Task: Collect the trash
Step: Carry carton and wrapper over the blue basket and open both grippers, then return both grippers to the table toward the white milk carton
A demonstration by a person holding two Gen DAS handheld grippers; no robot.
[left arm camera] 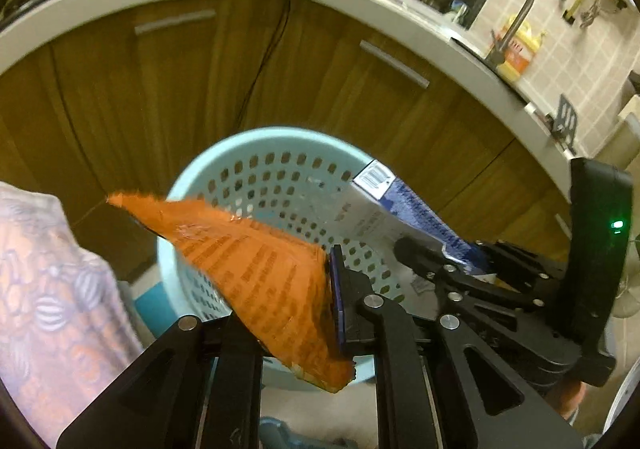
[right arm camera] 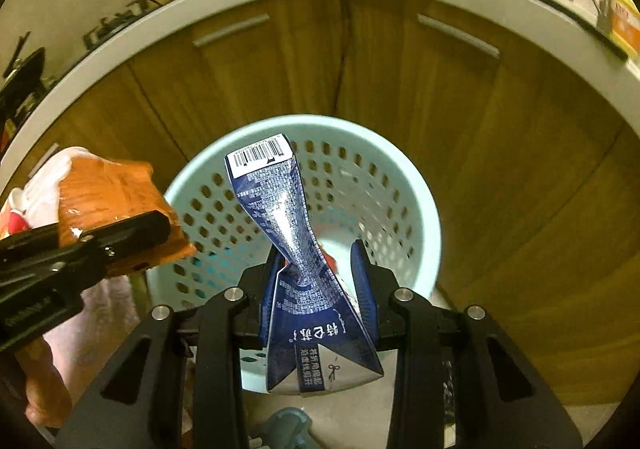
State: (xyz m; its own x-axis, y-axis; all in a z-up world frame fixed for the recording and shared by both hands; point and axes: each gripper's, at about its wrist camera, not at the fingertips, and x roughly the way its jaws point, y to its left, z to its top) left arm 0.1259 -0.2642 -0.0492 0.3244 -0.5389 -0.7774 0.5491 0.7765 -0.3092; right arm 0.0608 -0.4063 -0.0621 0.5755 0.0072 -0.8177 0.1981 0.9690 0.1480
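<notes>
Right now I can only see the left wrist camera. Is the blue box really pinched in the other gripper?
Observer: Yes. In the right wrist view both pads of the right gripper press on the blue carton, which is squashed and twisted at its middle.
Operator: Is it over the basket?
Observer: In that view its barcode end lines up with the opening of the pale blue basket.
Operator: And my orange wrapper?
Observer: From there the orange wrapper in the left gripper shows at the basket's left rim, not over its middle.
</notes>
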